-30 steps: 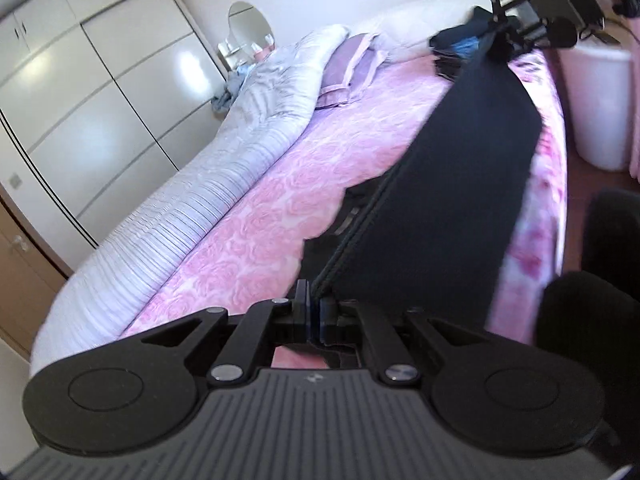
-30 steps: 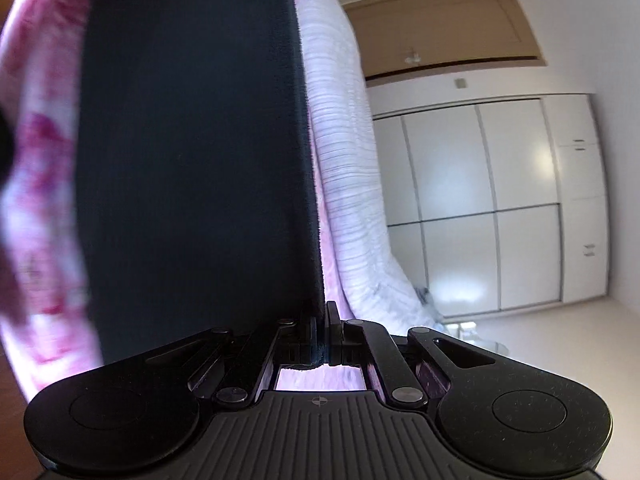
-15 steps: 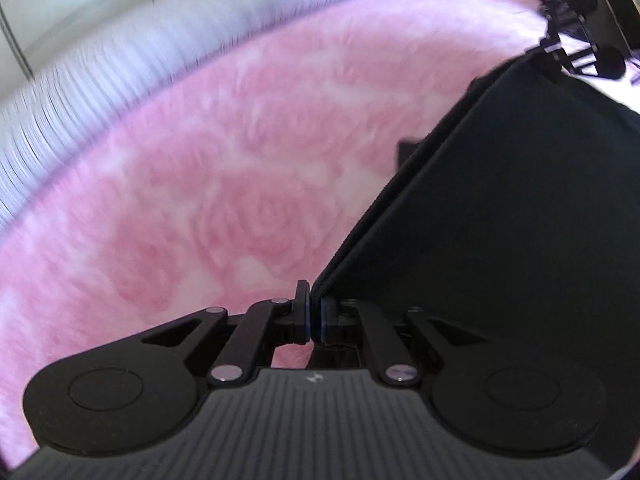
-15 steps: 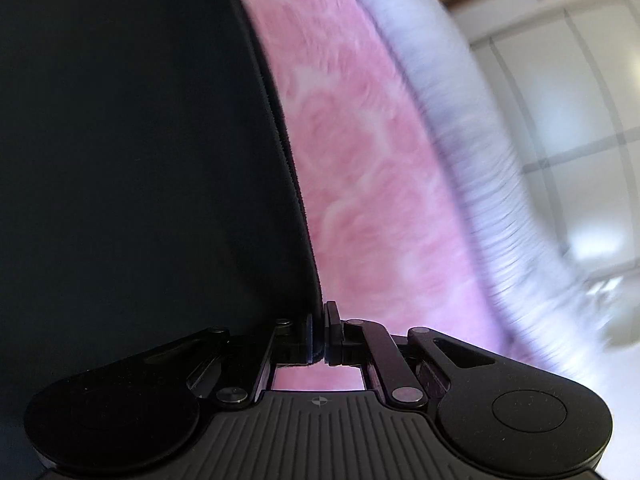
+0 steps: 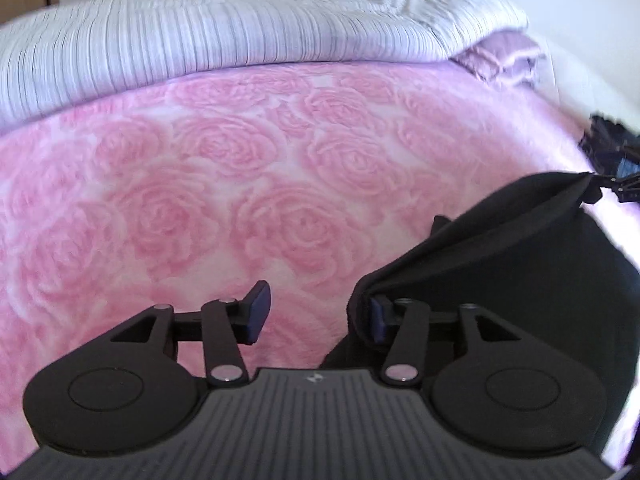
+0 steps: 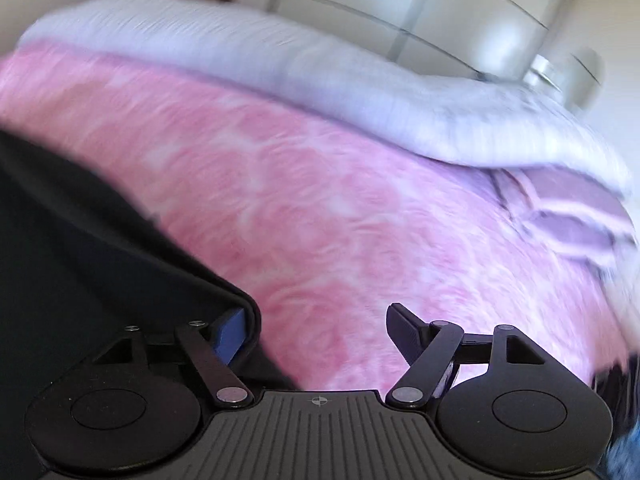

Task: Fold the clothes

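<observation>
Low over the pink rose-patterned fleece blanket [image 5: 224, 184] both tools point forward and downward, the bed filling most of each view.

Left wrist view: left gripper [image 5: 316, 314] sits at the bottom centre of the frame, jaws opening, a clear gap between the two blue pads. Bare blanket shows through that gap. The black fabric garment [image 5: 500, 280] lies at lower right of the frame; its folded edge drapes over the right-hand finger and hides most of that pad. The left-hand finger [image 5: 258, 312] stands free, touching nothing. No pinch on the cloth. The garment's far corner runs up toward the right edge, where the other tool's black tips just show; whether they touch the cloth there cannot be told.

Right wrist view, blurred: right gripper [image 6: 320, 338] at the bottom centre, jaws opening and spread wide. The black garment [image 6: 80, 248] fills the lower left; its rounded hem curls around the left-hand blue pad [image 6: 230, 336]. The right-hand finger is clear over the blanket. Cloth is not clamped.

Across the top of both frames lies a white ribbed quilt [image 5: 200, 40], rolled along the far side of the bed. A mauve striped pillow [image 6: 568, 216] sits at the right.
</observation>
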Action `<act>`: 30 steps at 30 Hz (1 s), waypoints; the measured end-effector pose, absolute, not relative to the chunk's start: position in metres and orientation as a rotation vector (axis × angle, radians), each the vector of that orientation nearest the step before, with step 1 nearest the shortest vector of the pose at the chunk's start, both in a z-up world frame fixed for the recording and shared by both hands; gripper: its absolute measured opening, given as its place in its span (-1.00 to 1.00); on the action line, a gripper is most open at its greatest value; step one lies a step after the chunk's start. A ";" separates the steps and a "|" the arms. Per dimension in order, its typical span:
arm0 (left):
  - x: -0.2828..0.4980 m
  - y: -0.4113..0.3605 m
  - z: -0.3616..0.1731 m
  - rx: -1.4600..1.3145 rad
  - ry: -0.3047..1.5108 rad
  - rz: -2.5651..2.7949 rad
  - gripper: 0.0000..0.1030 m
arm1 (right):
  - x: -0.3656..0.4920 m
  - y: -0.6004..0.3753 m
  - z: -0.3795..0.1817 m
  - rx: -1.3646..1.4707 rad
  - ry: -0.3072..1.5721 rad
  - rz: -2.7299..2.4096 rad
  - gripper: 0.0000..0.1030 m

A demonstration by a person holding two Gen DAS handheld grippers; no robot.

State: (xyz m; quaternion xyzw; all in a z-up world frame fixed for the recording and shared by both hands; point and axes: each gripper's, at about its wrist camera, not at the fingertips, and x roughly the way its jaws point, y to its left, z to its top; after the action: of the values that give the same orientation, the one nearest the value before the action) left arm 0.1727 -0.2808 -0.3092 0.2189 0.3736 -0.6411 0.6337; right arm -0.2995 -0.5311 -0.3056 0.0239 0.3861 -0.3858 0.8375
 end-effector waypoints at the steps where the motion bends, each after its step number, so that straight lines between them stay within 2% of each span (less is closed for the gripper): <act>1: 0.176 -0.285 -0.313 0.497 0.904 -1.463 -0.12 | -0.300 -0.541 -0.301 0.111 0.797 -0.831 0.45; 6: 0.204 -0.311 -0.341 0.418 1.137 -1.395 -0.12 | -0.304 -0.585 -0.287 0.419 0.725 -0.869 0.45; 11: 0.223 -0.323 -0.346 0.269 1.251 -1.407 -0.11 | -0.309 -0.570 -0.299 0.444 0.692 -0.808 0.45; 14: 0.237 -0.326 -0.342 0.225 1.298 -1.425 -0.11 | -0.303 -0.537 -0.303 0.349 0.726 -0.736 0.45; 19: 0.255 -0.313 -0.313 0.347 1.162 -1.323 -0.12 | -0.286 -0.461 -0.312 0.162 0.751 -0.597 0.45; 23: 0.238 -0.285 -0.294 0.441 1.026 -1.340 -0.12 | -0.281 -0.404 -0.321 0.121 0.730 -0.533 0.45; 30: 0.162 -0.224 -0.322 0.567 0.956 -1.513 -0.06 | -0.315 -0.345 -0.359 0.266 0.728 -0.556 0.45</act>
State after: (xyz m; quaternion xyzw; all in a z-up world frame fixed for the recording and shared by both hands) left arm 0.1624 -0.2236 -0.3217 0.2435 0.4110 -0.6503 0.5906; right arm -0.3150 -0.3451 -0.3589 0.1282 0.3502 -0.2677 0.8884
